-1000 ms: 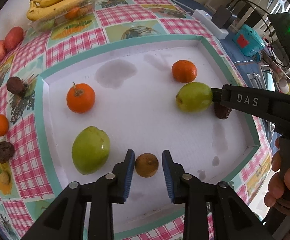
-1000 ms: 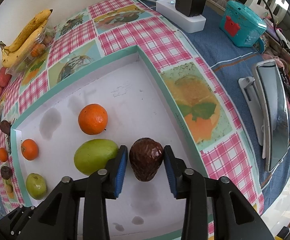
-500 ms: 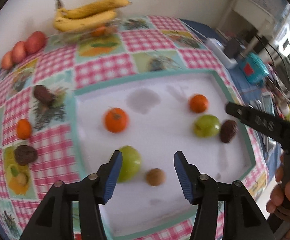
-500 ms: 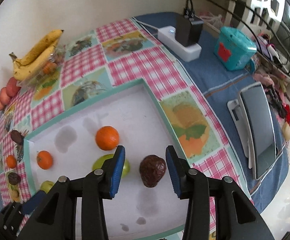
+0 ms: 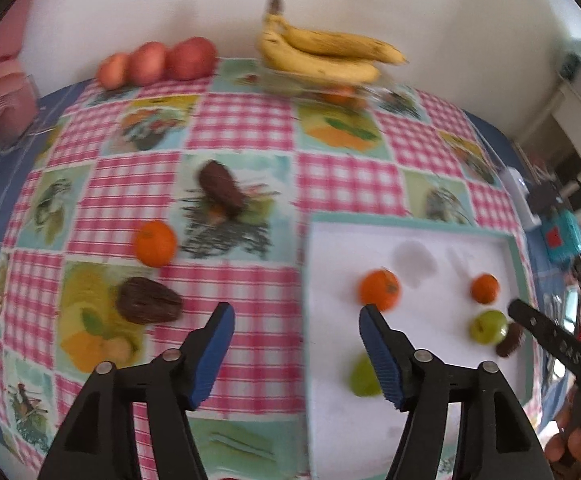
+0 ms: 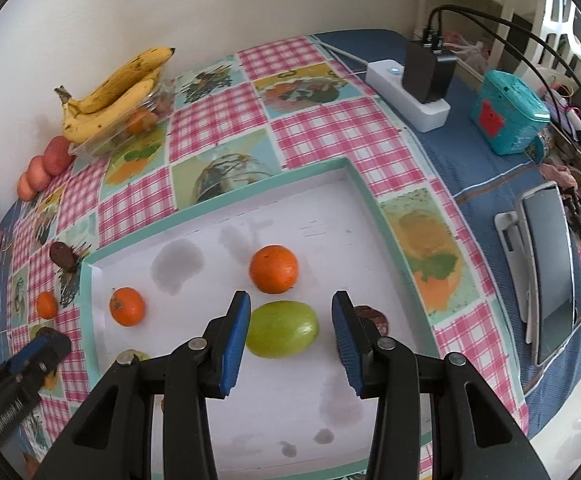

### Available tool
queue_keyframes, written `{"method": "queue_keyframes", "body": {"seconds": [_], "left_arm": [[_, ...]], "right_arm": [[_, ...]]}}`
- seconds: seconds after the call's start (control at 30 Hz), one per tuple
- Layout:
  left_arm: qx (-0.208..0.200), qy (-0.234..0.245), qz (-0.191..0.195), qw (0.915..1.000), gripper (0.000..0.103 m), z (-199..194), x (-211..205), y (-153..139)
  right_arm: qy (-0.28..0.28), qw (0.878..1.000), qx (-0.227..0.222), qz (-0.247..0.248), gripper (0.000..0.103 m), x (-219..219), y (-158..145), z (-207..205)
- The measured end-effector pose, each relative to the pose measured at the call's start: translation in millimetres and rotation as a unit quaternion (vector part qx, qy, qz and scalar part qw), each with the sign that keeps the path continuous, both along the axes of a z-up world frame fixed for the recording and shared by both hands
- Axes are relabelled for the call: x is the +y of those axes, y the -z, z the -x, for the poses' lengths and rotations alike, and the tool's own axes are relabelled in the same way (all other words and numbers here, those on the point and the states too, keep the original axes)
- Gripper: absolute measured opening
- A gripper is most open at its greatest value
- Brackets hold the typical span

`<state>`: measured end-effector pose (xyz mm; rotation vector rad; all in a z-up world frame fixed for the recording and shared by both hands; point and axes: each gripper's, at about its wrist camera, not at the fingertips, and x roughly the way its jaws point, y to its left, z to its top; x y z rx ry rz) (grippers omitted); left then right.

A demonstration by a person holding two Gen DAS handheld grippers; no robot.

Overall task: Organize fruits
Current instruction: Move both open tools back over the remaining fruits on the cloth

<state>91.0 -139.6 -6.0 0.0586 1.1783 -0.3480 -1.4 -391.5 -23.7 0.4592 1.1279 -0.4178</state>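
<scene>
Left wrist view: the left gripper (image 5: 296, 318) has just been opening; its jaws stand wide with nothing between them, above the checked tablecloth (image 5: 246, 120) at the left rim of the white tray (image 5: 310, 280). The tray holds two oranges, two green fruits and a dark avocado (image 5: 510, 340) by its right wall. On the cloth lie another orange (image 5: 156, 243) and two dark avocados. A clear tub (image 5: 330, 90) at the far wall carries bananas (image 5: 322, 54).

Right wrist view: the right gripper (image 6: 290, 322) hangs above the tray (image 6: 226, 204), its jaws apart and gripping nothing. Well below, between them, lies a green mango (image 6: 282, 329), an orange (image 6: 273, 269) beyond it, and the avocado (image 6: 372, 316) shows beside the right jaw.
</scene>
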Motion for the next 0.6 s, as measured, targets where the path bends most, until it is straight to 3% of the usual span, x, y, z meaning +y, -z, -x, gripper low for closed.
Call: {"method": "queue_keyframes", "body": {"seconds": [0.3, 0.6], "left_arm": [[-0.011, -0.040, -0.010, 0.9991, 0.088, -13, 35, -2], [-0.021, -0.070, -0.015, 0.9972, 0.094, -21, 66, -8]], "right_arm": [[-0.064, 0.998, -0.007, 0.009, 0.043, 40, -6, -17], [-0.098, 0.995, -0.017, 0.021, 0.043, 68, -13, -26]]}}
